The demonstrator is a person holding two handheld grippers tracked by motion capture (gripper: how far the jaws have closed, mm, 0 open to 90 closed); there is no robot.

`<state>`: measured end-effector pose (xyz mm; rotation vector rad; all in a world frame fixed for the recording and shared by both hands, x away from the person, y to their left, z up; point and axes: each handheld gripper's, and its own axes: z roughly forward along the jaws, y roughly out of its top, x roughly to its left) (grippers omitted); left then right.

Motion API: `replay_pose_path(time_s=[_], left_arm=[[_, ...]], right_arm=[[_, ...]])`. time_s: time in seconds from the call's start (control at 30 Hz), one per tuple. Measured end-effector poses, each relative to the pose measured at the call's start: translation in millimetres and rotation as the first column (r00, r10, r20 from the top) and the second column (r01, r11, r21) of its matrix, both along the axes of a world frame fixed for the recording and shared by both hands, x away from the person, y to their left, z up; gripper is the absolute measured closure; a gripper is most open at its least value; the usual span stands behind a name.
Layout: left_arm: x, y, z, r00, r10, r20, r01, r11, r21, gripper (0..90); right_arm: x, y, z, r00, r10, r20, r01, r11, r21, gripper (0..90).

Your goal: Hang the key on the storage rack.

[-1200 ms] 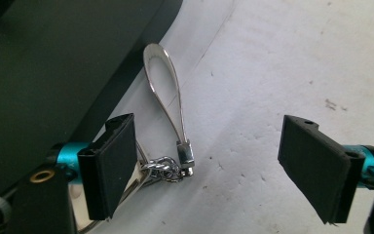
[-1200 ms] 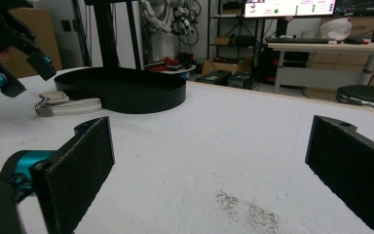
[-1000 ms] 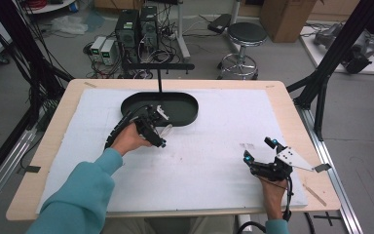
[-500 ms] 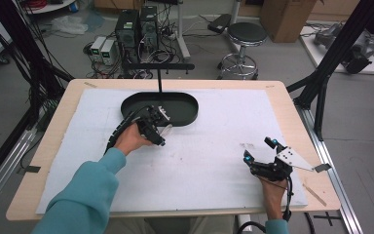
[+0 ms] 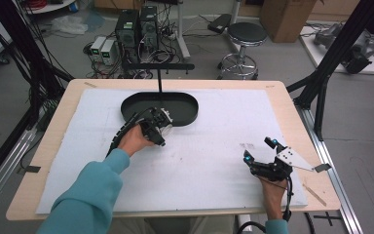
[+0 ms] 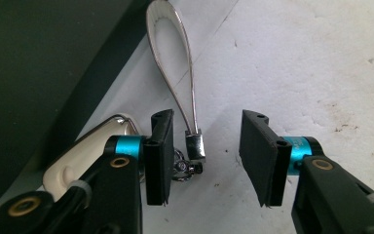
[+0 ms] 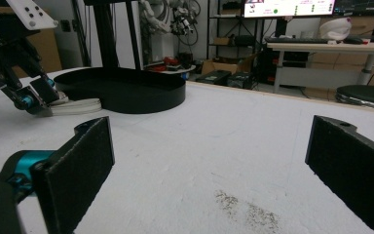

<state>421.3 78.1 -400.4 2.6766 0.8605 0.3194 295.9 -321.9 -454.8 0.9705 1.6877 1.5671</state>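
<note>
Lying between hand-held gripper [image 6: 209, 161] pads: tongs [image 6: 175, 73], seemingly.

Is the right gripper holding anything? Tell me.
No, the right gripper stands open above the bare white mat, nothing between its jaws.

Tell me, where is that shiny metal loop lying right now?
The metal loop lies on the white mat beside the black tray, between the open jaws of the left tool, in the left gripper view.

cream tool [image 6: 85, 156] partly behind left jaws
</note>
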Motion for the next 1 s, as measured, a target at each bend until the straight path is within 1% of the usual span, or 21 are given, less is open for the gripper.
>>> replay_pose_path(time_s=[0.03,0.1,0.2,0.23,0.3,0.4,0.47,0.53,0.63,0.67,0.83,0.87,0.93,1.0], left_arm=[[0.0,-0.6,-0.8,1.0000,0.006,0.003,-0.006,1.0000,0.000,57.4],[0.7,-0.9,-1.2,0.9999,0.015,-0.004,-0.015,0.9999,0.007,60.0],[1.3,-1.0,-2.4,0.9997,0.025,-0.005,-0.025,0.9996,0.010,60.8],[1.5,-1.0,-2.3,0.9996,0.028,-0.011,-0.028,0.9996,0.010,61.4],[1.7,-1.2,-2.7,0.9995,0.031,-0.005,-0.031,0.9994,0.018,61.7],[2.3,-1.3,-3.4,0.9991,0.043,-0.006,-0.043,0.9990,0.015,62.1],[2.7,-1.0,-3.7,0.9990,0.045,-0.009,-0.044,0.9988,0.020,62.2],[3.0,-0.9,-4.2,0.9988,0.049,-0.006,-0.049,0.9986,0.019,65.2],[3.7,-0.5,-4.2,0.9983,0.059,-0.005,-0.059,0.9981,0.016,66.7],[4.0,-0.3,-4.4,0.9980,0.062,-0.010,-0.062,0.9980,0.011,67.4],[3.9,-2.4,-6.6,0.9985,0.054,-0.010,-0.054,0.9983,0.023,66.3],[4.1,-2.8,-7.2,0.9984,0.054,-0.016,-0.053,0.9983,0.024,66.5],[4.5,-3.7,-9.6,0.9984,0.051,-0.023,-0.050,0.9980,0.040,67.3],[4.6,-4.6,-10.4,0.9980,0.059,-0.024,-0.058,0.9975,0.040,69.1]], right_arm=[[0.1,0.0,0.0,1.0000,0.001,0.000,-0.001,1.000,0.001,3.1],[0.1,0.0,-0.1,1.0000,-0.001,0.002,0.001,1.000,-0.002,3.0],[0.1,0.0,-0.1,1.0000,0.001,0.001,-0.001,1.000,0.000,3.1],[0.0,0.0,0.0,1.0000,0.001,0.000,-0.001,1.000,0.001,3.0],[0.0,-0.1,0.0,1.0000,0.001,0.000,-0.001,1.000,0.000,3.0],[0.1,0.0,0.0,1.0000,0.000,0.001,0.000,1.000,-0.001,3.1],[0.1,-0.1,-0.1,1.0000,0.000,0.002,0.000,1.000,-0.002,3.1],[0.1,0.0,0.0,1.0000,0.000,0.001,0.000,1.000,-0.001,3.1],[0.2,0.0,-0.1,1.0000,-0.001,0.003,0.001,1.000,-0.003,3.0],[0.2,0.0,-0.1,1.0000,-0.001,0.002,0.001,1.000,-0.002,3.1],[0.2,0.0,-0.1,1.0000,-0.001,0.002,0.001,1.000,-0.002,3.1],[0.1,-0.2,-0.1,1.0000,0.001,0.002,-0.001,1.000,-0.004,3.1],[0.0,-0.2,-0.1,1.0000,0.001,0.002,-0.001,1.000,-0.004,3.0],[0.0,-0.1,-0.1,1.0000,0.002,0.001,-0.002,1.000,-0.003,3.1]])
